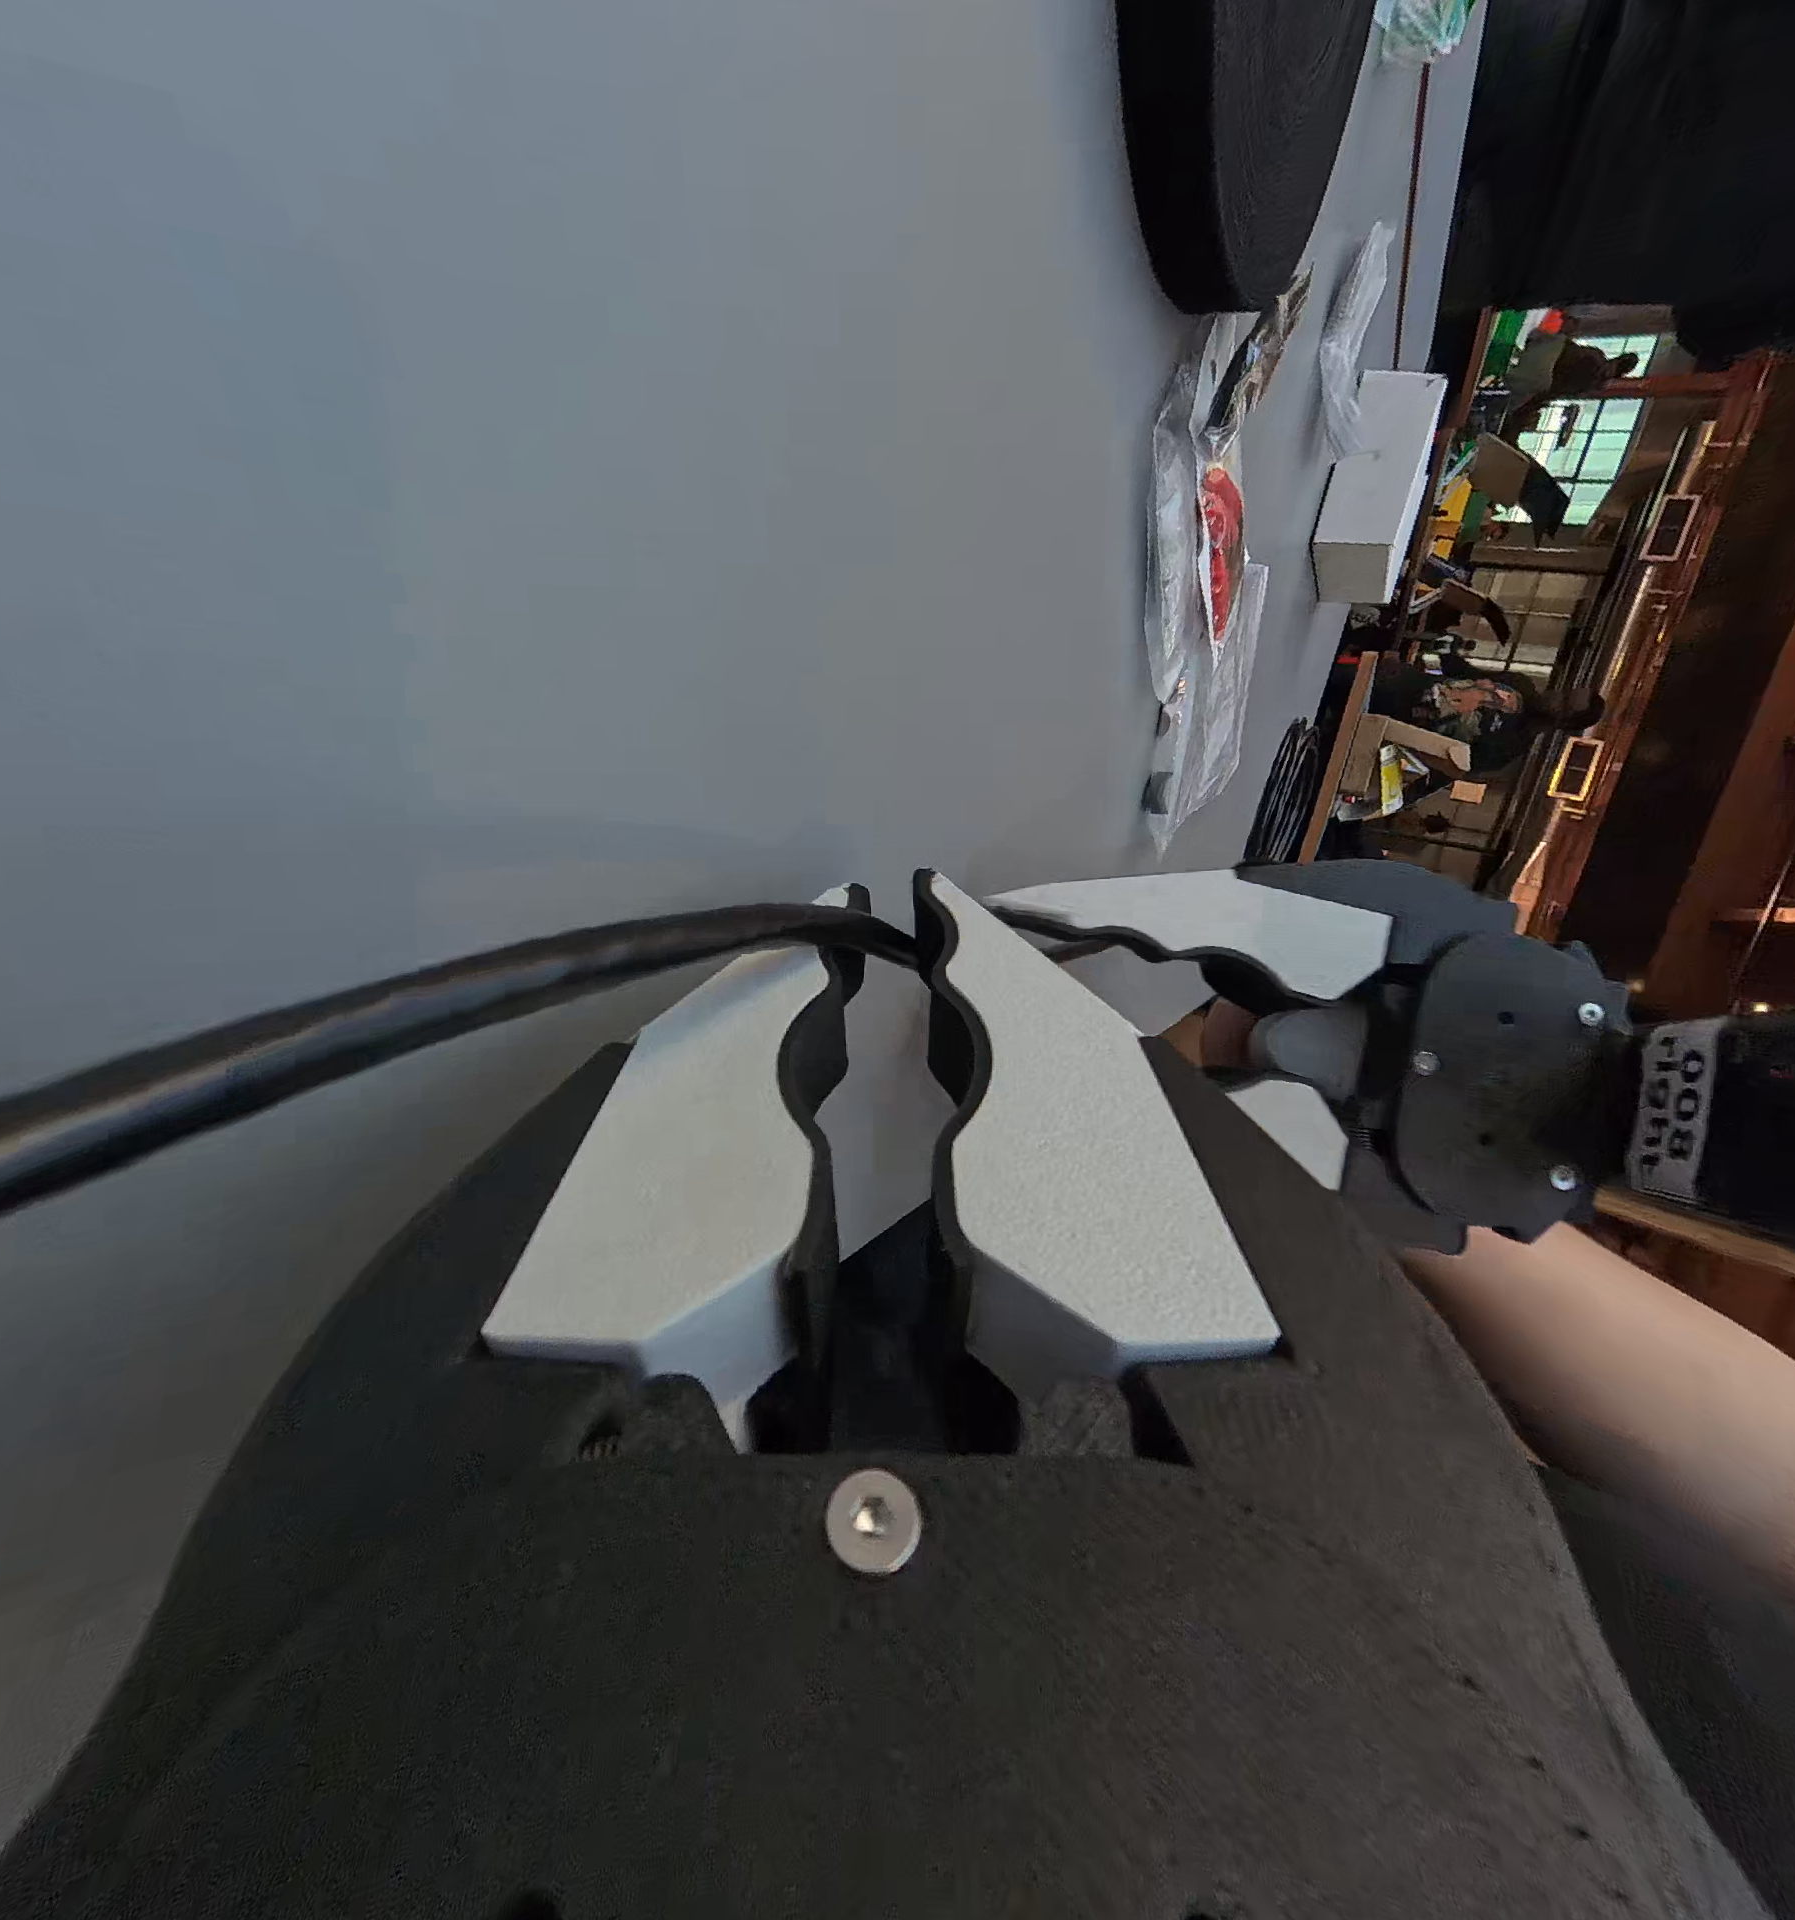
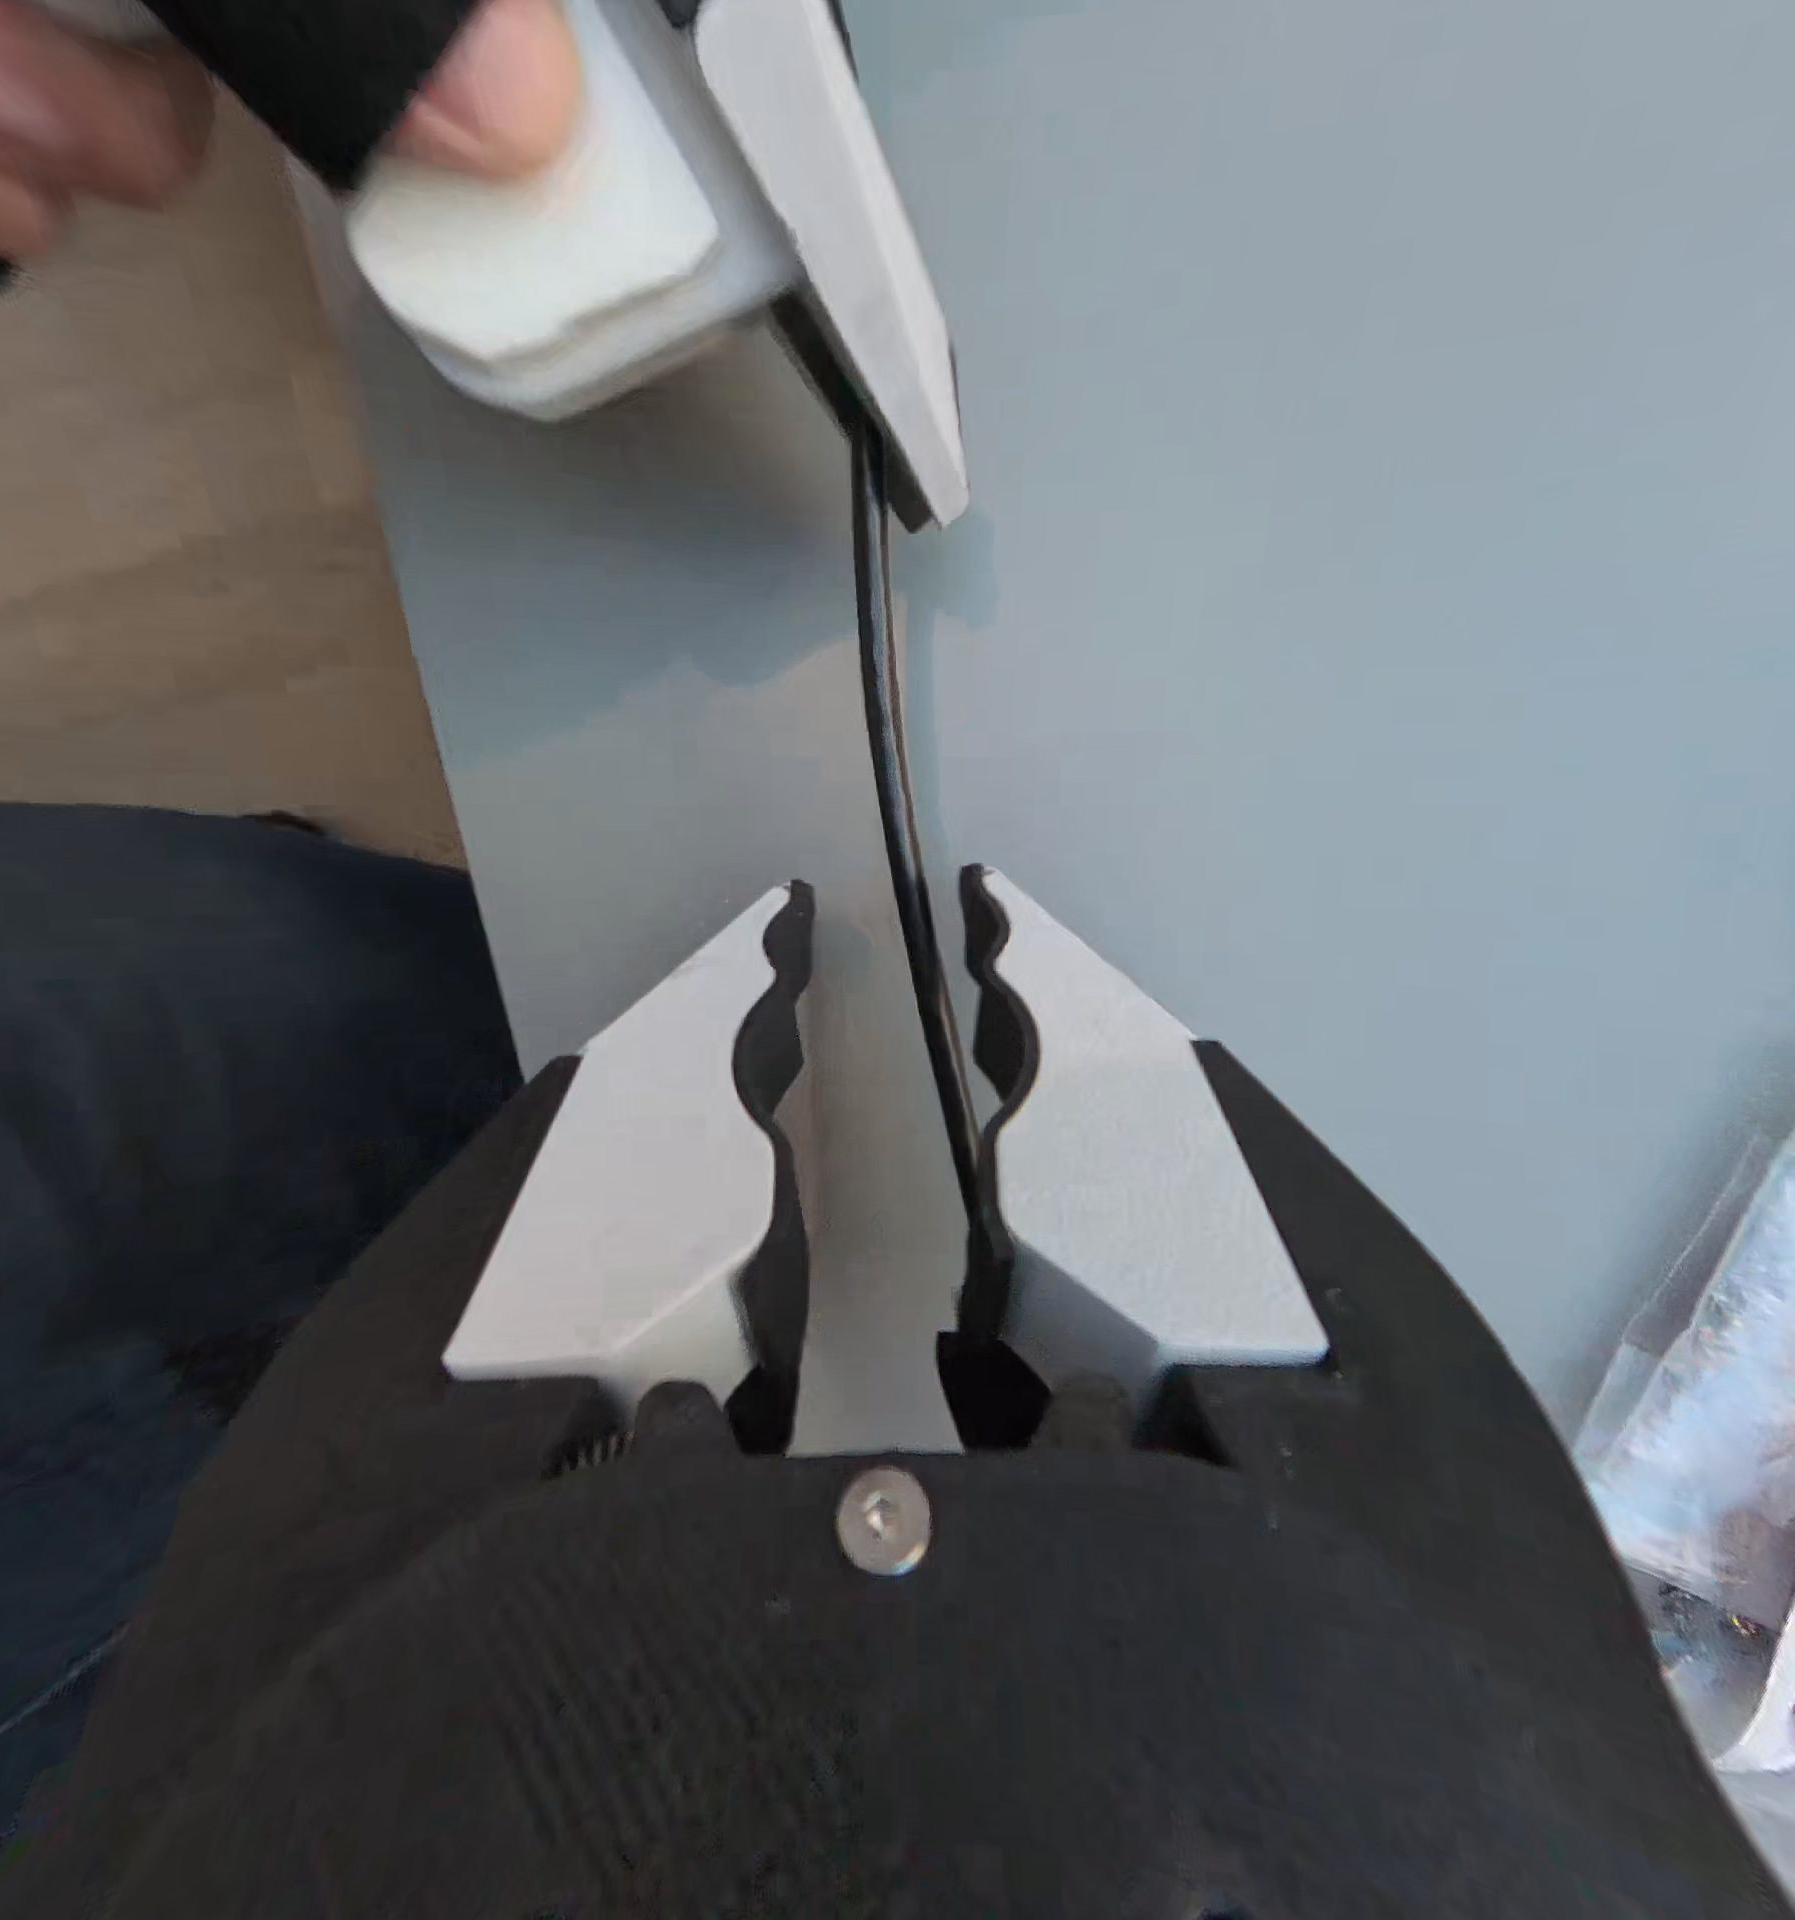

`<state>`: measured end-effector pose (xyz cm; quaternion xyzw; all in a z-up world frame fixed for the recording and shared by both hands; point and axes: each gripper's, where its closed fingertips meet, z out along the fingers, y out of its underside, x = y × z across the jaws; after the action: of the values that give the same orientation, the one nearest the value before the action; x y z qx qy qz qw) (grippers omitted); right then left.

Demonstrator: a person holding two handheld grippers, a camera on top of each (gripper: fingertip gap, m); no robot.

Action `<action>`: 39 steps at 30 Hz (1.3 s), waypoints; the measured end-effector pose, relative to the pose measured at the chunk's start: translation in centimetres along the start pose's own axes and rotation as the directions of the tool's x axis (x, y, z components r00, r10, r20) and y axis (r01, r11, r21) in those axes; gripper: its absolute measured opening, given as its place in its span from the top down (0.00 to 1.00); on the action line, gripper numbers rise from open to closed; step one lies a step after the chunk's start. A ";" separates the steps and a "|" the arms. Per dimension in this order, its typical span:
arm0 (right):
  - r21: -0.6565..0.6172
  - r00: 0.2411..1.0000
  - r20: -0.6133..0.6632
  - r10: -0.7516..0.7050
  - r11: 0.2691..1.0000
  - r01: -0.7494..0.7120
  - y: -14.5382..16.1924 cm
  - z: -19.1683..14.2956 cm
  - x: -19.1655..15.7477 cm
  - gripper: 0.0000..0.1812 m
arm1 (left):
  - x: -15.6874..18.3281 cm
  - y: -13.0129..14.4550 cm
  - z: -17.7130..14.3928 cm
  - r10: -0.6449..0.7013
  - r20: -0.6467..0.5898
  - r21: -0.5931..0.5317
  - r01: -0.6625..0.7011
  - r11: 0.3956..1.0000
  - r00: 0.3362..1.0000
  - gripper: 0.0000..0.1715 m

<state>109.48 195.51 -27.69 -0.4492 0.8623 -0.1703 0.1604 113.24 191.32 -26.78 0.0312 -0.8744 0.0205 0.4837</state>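
A thin black cable (image 1: 353,1029) curves in from the left over the grey table (image 1: 457,468). My left gripper (image 1: 888,888) is shut on it at the fingertips. My right gripper's fingers (image 1: 1236,925) reach in from the right, close beside the left tips. In the right wrist view my right gripper (image 2: 888,894) is open. The cable (image 2: 888,727) runs between its fingers and lies along the right pad (image 2: 997,1049), unclamped. The left gripper (image 2: 908,488) pinches the cable just ahead, with a person's hand (image 2: 488,114) on it.
Clear plastic bags with a red item (image 1: 1220,540), a white box (image 1: 1376,488) and a large black roll (image 1: 1236,145) lie at the table's far side. A plastic bag (image 2: 1724,1351) sits close on the right. The table edge and a person's dark trousers (image 2: 145,1143) are to the left. The tips of one gripper are about 6 centimetres away from the tips of the other.
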 end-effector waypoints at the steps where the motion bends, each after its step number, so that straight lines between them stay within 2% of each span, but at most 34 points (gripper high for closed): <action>1: -0.035 1.000 -0.013 -0.002 0.999 0.001 0.5 0.6 0.1 0.94 | -0.1 0.0 0.0 -0.004 -0.010 -0.013 0.004 1.000 1.000 0.96; 2: -0.039 1.000 -0.003 -0.010 0.999 0.009 0.7 0.9 -0.1 0.98 | -0.4 0.3 0.1 -0.008 -0.005 -0.038 0.008 0.999 1.000 0.96; 5: 0.003 1.000 -0.008 0.005 1.000 -0.005 0.6 0.9 -0.1 0.98 | -1.1 1.0 -0.6 -0.026 0.008 -0.068 0.026 0.997 1.000 0.91; 7: 0.011 0.999 -0.013 0.033 0.999 -0.033 0.5 0.8 0.1 0.98 | -1.6 1.7 -2.0 -0.024 0.035 -0.072 0.027 0.997 0.999 0.86; 9: 0.021 0.999 -0.011 0.044 0.999 -0.044 0.5 0.8 0.2 0.98 | -2.4 2.8 -4.2 0.014 0.104 -0.073 -0.007 0.997 0.994 0.86; 10: 0.028 0.999 -0.010 0.041 0.999 -0.041 0.5 0.8 0.2 0.98 | -2.5 2.9 -5.3 0.061 0.139 -0.048 -0.054 0.997 0.988 0.88; 12: 0.039 0.999 -0.006 0.038 0.999 -0.037 0.6 0.8 0.1 0.97 | -1.8 1.9 -7.3 0.261 0.237 0.002 -0.269 0.963 0.936 0.93; 15: 0.060 0.999 0.007 0.054 0.997 -0.055 0.5 0.7 0.0 0.96 | -0.3 0.5 -6.6 0.528 0.312 -0.019 -0.551 0.834 0.790 0.93; 16: 0.069 0.998 0.003 0.061 0.996 -0.061 0.6 0.7 0.1 0.95 | -0.6 0.9 -5.5 0.589 0.304 -0.069 -0.599 0.798 0.749 0.90; 18: 0.071 0.996 -0.027 0.085 0.994 -0.083 0.7 0.6 0.8 0.95 | -1.0 2.8 -3.3 0.652 0.218 -0.176 -0.628 0.758 0.726 0.83; 19: 0.065 0.995 -0.032 0.099 0.993 -0.097 0.8 0.5 1.0 0.94 | -1.5 3.5 -2.7 0.700 0.213 -0.229 -0.662 0.714 0.681 0.76; 20: 0.063 0.993 -0.033 0.111 0.992 -0.109 0.9 0.4 1.1 0.94 | -2.1 3.9 -2.4 0.763 0.222 -0.283 -0.709 0.646 0.607 0.72; 24: 0.080 0.984 -0.004 0.177 0.981 -0.176 1.1 0.1 1.4 0.95 | -3.5 3.6 -2.4 0.943 0.241 -0.485 -0.814 0.320 0.228 0.89; 25: 0.094 0.979 0.010 0.203 0.975 -0.203 1.0 0.0 1.4 0.95 | -3.7 3.6 -2.4 0.962 0.218 -0.527 -0.810 0.255 0.161 0.98; 26: 0.114 0.973 0.018 0.229 0.967 -0.229 0.8 -0.4 1.5 0.94 | -3.7 3.6 -2.3 0.976 0.189 -0.562 -0.802 0.200 0.111 0.98; 28: 0.161 0.965 0.003 0.264 0.952 -0.261 0.7 -1.4 1.9 0.93 | -3.7 3.6 -2.3 0.989 0.136 -0.609 -0.782 0.135 0.065 0.98; 31: 0.251 0.943 -0.054 0.330 0.918 -0.307 2.0 -4.8 3.1 0.87 | -3.8 3.5 -2.4 0.995 0.086 -0.641 -0.762 0.094 0.051 0.98; 33: 0.349 0.907 -0.089 0.411 0.866 -0.358 4.4 -8.4 4.0 0.85 | -3.9 3.2 -2.5 0.997 0.072 -0.653 -0.754 0.067 0.026 0.98; 35: 0.422 0.851 -0.152 0.503 0.811 -0.405 9.3 -12.3 5.2 0.83 | -3.9 3.2 -2.5 0.998 0.057 -0.657 -0.752 0.052 0.019 0.98; 37: 0.448 0.749 -0.248 0.615 0.758 -0.474 16.8 -16.0 6.4 0.82 | -3.9 3.2 -2.5 0.998 0.057 -0.663 -0.746 0.065 0.036 0.98; 39: 0.460 0.599 -0.336 0.727 0.681 -0.570 25.7 -19.4 7.4 0.82 | -4.0 3.2 -2.5 0.997 0.060 -0.673 -0.736 0.073 0.044 0.98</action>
<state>78.61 206.09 -22.58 -0.0098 0.9393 -0.3386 0.0534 117.24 194.80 -28.80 -0.6468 -0.7507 0.1018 0.0875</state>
